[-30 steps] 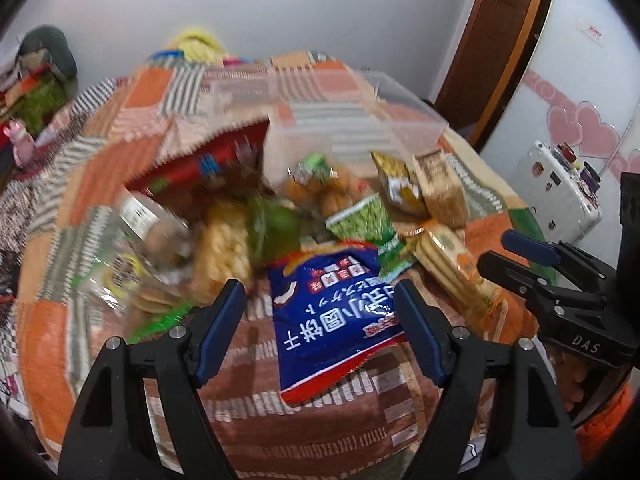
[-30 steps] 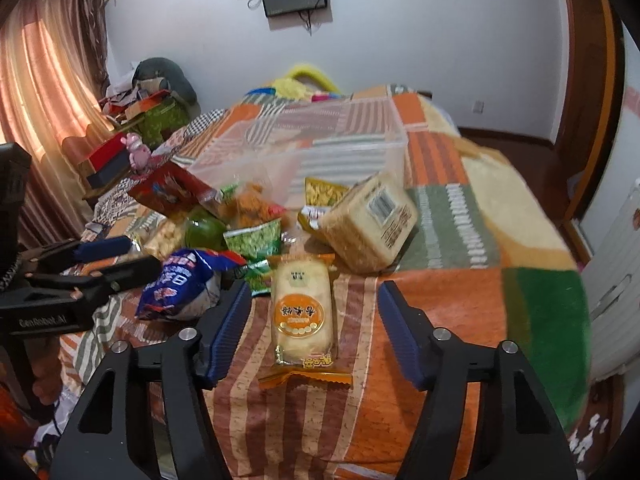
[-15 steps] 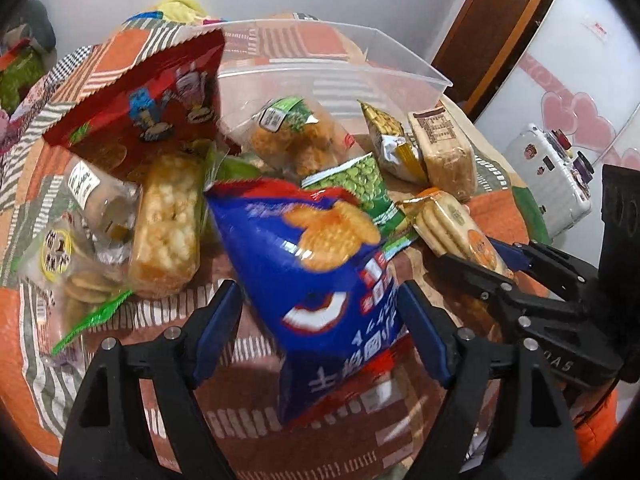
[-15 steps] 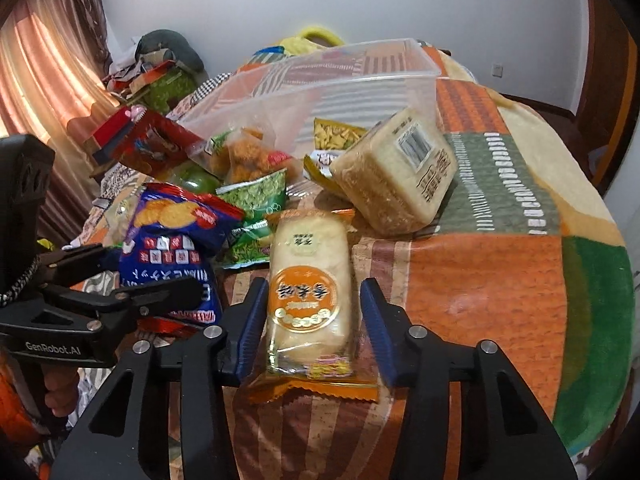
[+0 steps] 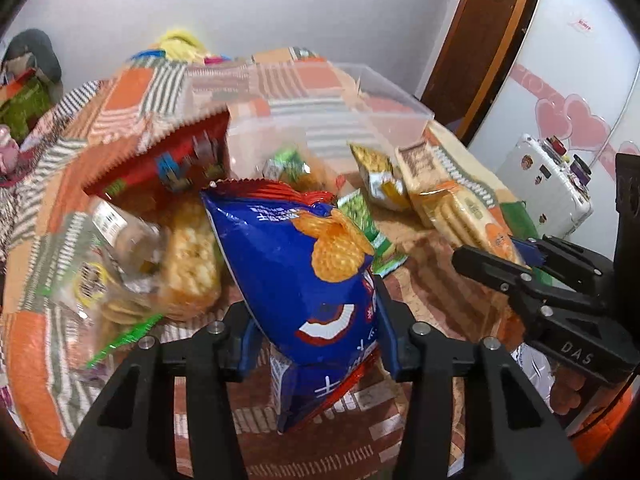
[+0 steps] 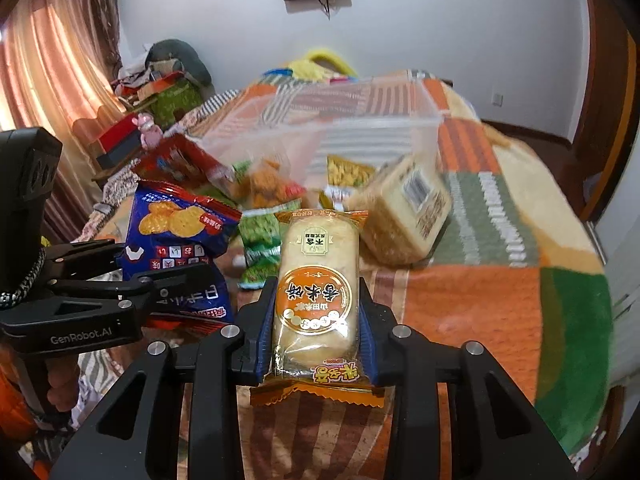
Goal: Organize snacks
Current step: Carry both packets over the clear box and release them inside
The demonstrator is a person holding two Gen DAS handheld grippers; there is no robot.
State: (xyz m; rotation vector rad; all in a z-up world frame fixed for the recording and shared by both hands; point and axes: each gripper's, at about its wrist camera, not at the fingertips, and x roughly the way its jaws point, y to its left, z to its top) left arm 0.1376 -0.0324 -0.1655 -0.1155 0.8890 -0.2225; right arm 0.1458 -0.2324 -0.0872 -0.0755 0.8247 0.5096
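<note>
Both pickups look made, so the step in hand is the carry. The left gripper point(image 5: 316, 336) has its blue pads pressed against the lower part of a blue cracker bag point(image 5: 308, 276), which stands up between them, clear of the patchwork blanket point(image 5: 440, 276). The right gripper point(image 6: 318, 320) is clamped on an orange rice-cracker pack point(image 6: 316, 300), its crimped end hanging just past the fingers.

The likely destination is the clear plastic bin point(image 6: 360, 120) beyond the pile — it appears empty, though blur makes that uncertain. Between the held packs and the bin lie a red snack bag point(image 5: 160, 160), green pea packets point(image 6: 260, 236) and a pale wrapped block of biscuits point(image 6: 404, 212).

The next move calls for lifting both packs over that pile, clearing the bin's near rim, and then releasing — one hand at a time, so the grippers do not crowd each other.
</note>
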